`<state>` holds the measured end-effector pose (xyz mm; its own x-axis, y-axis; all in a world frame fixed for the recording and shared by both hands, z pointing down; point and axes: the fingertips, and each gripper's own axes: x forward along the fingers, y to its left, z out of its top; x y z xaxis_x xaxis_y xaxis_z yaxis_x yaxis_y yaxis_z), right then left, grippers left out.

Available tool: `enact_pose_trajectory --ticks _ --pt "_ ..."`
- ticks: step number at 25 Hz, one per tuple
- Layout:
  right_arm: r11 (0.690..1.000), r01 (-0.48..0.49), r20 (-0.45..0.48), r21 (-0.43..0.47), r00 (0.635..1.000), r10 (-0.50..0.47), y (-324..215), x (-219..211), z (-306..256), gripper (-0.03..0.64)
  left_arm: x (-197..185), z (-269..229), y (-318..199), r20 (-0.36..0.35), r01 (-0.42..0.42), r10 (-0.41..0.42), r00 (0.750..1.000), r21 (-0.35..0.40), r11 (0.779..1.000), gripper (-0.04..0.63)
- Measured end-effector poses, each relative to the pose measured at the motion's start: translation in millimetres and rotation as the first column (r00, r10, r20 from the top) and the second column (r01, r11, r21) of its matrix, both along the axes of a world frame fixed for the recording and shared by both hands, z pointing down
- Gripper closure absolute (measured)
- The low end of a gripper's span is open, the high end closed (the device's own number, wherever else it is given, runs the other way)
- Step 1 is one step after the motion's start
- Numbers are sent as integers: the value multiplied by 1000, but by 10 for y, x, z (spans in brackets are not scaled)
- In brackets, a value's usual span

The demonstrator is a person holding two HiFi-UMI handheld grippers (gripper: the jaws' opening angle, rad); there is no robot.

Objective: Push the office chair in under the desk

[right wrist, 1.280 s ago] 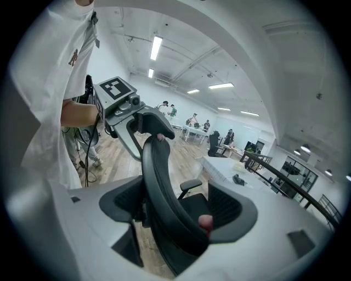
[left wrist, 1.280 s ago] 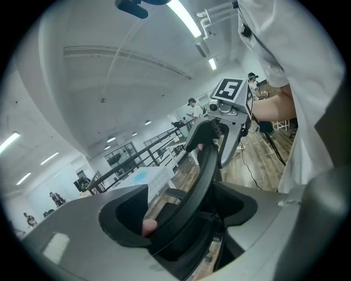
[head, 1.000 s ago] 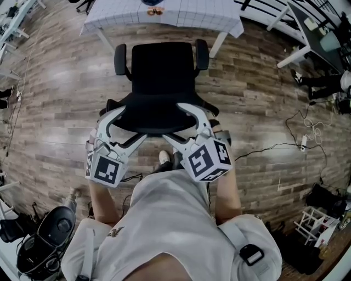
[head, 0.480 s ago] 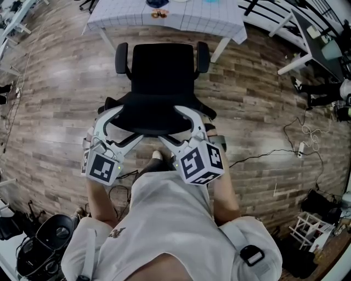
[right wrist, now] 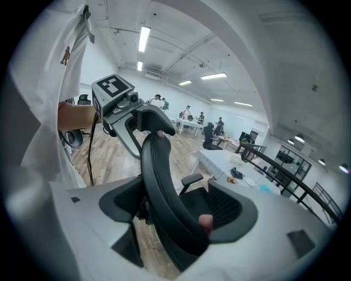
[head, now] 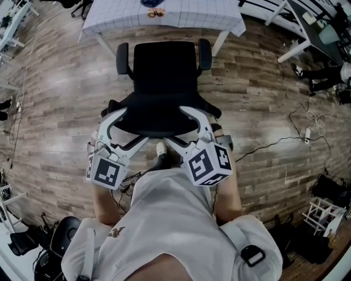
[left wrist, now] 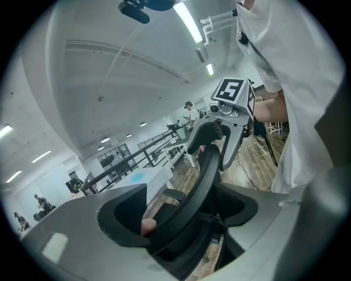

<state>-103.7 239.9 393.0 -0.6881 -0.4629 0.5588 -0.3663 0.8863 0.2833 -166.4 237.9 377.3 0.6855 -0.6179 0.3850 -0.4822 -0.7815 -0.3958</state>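
The chair [head: 164, 82] stood on the wood floor [head: 263, 110] in front of the person, its seat facing the tabletop [head: 181, 16] and its front close to the tabletop's near edge, not under it. Both armrests [head: 122, 57] lay out on the floor side of that edge, between the two tabletop legs. A gridded cloth covered the tabletop, with a few small things near the middle of its near edge, too small to tell.

The left tool [head: 134, 124] sat over the left part of the backrest [head: 156, 118], its jaws wide and straddling the top rim. In the left gripper view the rim ran between the jaws, with one pink pad against it and space on the other side. The right tool [head: 176, 124] sat over the right part of the same rim, jaws likewise wide, with the rim passing between them and a pink pad at its face. Neither tool was clamped on the chair.

A cable [head: 263, 147] trailed across the floor to the chair's right
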Motion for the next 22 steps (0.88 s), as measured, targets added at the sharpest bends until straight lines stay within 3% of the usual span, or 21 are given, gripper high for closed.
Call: enact_pose_trajectory --ticks 22 --pt "999 -31 13 -11 999 31 -372 -125 -10 242 -124 -10 -378 -6 -40 40 999 7 999 212"
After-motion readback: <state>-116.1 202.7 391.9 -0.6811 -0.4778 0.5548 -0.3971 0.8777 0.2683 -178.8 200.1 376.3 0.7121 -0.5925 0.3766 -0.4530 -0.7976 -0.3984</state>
